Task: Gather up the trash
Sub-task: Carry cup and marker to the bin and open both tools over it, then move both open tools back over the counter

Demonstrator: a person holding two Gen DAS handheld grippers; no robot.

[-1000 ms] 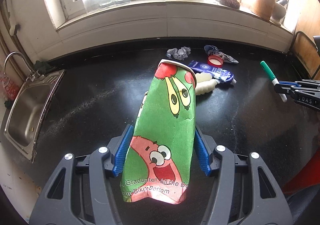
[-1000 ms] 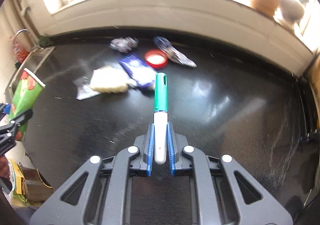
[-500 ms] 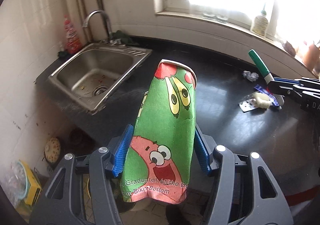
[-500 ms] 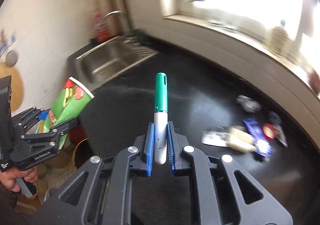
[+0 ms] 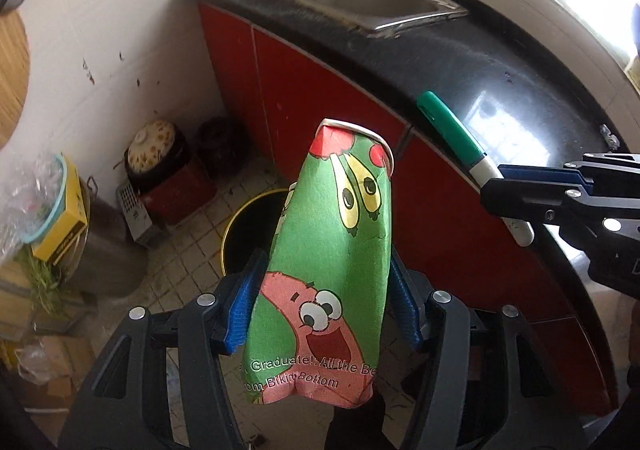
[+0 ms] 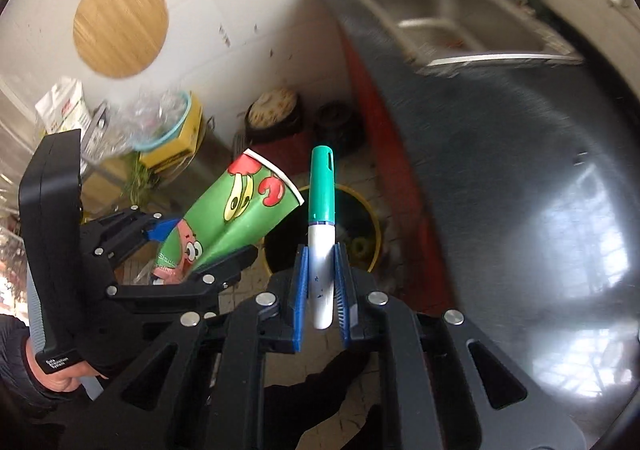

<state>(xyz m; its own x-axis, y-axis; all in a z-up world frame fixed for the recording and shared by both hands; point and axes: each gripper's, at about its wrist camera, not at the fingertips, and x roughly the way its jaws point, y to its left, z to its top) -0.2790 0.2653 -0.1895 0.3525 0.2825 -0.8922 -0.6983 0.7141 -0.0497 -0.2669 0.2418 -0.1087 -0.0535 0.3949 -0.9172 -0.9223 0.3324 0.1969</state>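
Trash fills both claws: the left claw point(image 5: 326, 308) pinches a crumpled green cartoon cup point(image 5: 332, 250), and the right claw point(image 6: 322, 286) clamps a green-capped marker point(image 6: 322, 226). Both hang over the yellow-rimmed bin point(image 6: 370, 226) on the floor, the counter point(image 5: 500, 62) at two o'clock.
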